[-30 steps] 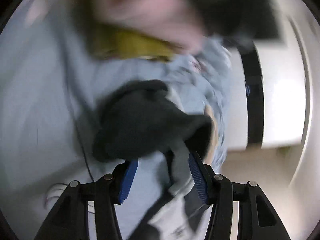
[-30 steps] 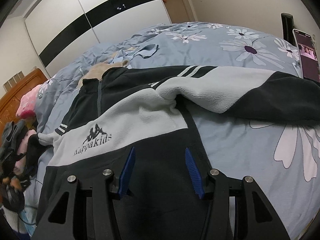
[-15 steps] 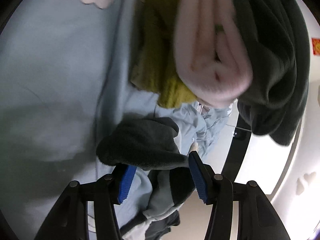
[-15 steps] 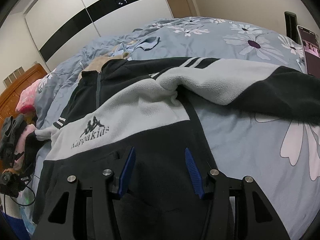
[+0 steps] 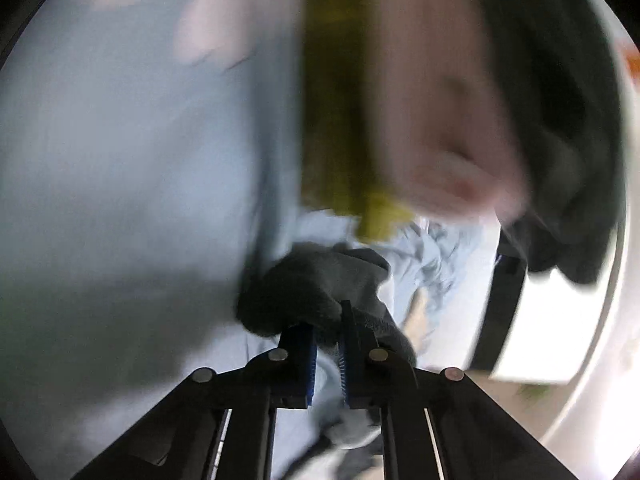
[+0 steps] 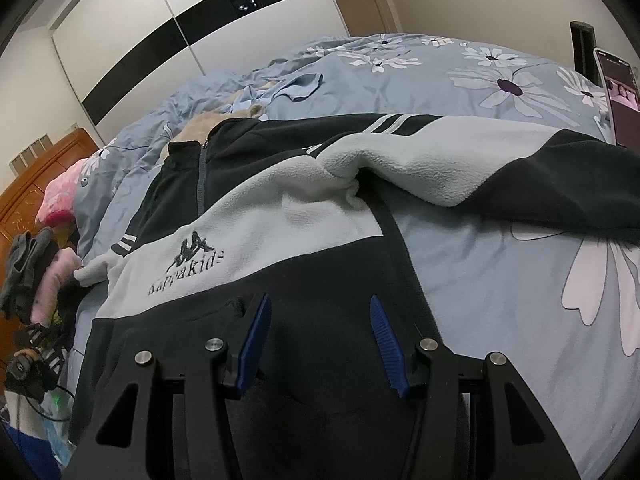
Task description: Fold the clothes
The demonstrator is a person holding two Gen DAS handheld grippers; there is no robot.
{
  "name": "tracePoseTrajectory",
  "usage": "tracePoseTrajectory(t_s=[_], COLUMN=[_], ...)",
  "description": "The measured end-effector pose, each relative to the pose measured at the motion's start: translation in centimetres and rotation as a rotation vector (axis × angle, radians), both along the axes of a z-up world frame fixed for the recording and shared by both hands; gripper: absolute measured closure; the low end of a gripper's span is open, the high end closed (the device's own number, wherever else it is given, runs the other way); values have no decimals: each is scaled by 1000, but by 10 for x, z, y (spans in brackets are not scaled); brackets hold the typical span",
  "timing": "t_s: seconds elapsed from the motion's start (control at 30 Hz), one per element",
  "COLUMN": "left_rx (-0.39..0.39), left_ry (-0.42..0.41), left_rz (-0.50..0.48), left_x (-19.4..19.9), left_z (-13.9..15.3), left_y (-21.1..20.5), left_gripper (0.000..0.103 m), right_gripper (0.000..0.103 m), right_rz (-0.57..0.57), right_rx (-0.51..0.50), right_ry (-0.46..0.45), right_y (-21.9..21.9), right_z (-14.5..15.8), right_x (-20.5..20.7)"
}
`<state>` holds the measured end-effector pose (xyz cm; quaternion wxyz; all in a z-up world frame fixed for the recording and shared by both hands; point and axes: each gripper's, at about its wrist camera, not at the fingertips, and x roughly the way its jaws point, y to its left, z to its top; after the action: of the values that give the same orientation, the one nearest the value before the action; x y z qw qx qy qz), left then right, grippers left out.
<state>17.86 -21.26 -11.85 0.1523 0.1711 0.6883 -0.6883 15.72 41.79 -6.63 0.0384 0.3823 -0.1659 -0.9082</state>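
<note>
A: Where is the garment lying?
B: The black-and-grey fleece jacket (image 6: 280, 216) is lying spread across the floral bedsheet (image 6: 500, 272), filling the centre of the right wrist view.
A: And the claws?
B: The left gripper (image 5: 328, 316), low centre in its blurred view, has just been closing and is pinching the jacket's dark cuff (image 5: 304, 292). The right gripper (image 6: 318, 316) is hovering half-open over the hem, holding nothing.

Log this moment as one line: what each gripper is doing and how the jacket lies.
left gripper: jaws just closed on dark sleeve cuff | right gripper: open above black hem | fleece jacket: front-up on floral bedsheet, unfolded
</note>
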Motion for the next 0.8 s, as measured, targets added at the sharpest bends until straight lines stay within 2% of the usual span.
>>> tracePoseTrajectory(t_s=[0.1, 0.2, 0.3, 0.4, 0.47, 0.57, 0.63, 0.7, 0.8], left_rx=[-348, -693, -947, -1045, -1098, -1154, -1150, -1140, -1125], left_ry=[24, 84, 146, 219, 286, 352, 378, 381, 333], left_rz=[-98, -174, -264, -362, -448, -603, -718, -837, -1005], left_x=[-16, -37, -67, -101, -131, -154, -155, -161, -179], left_z=[73, 152, 208, 234, 240, 246, 238, 216, 176], left_y=[22, 57, 96, 129, 170, 229, 266, 305, 361], left_gripper=[94, 94, 94, 94, 94, 94, 94, 94, 94], right_gripper=[50, 50, 50, 50, 50, 50, 50, 50, 50], right_rz=[-8, -16, -20, -14, -12, -15, -17, -20, -37], right_rx=[11, 11, 0, 2, 2, 1, 6, 6, -1], right_ry=[-3, -7, -7, -8, -7, -3, 2, 4, -1], right_y=[5, 9, 12, 12, 14, 17, 20, 24, 33], right_z=[0, -2, -4, -6, -6, -5, -3, -3, -6], right_x=[1, 0, -1, -4, -4, -3, -2, -1, 3])
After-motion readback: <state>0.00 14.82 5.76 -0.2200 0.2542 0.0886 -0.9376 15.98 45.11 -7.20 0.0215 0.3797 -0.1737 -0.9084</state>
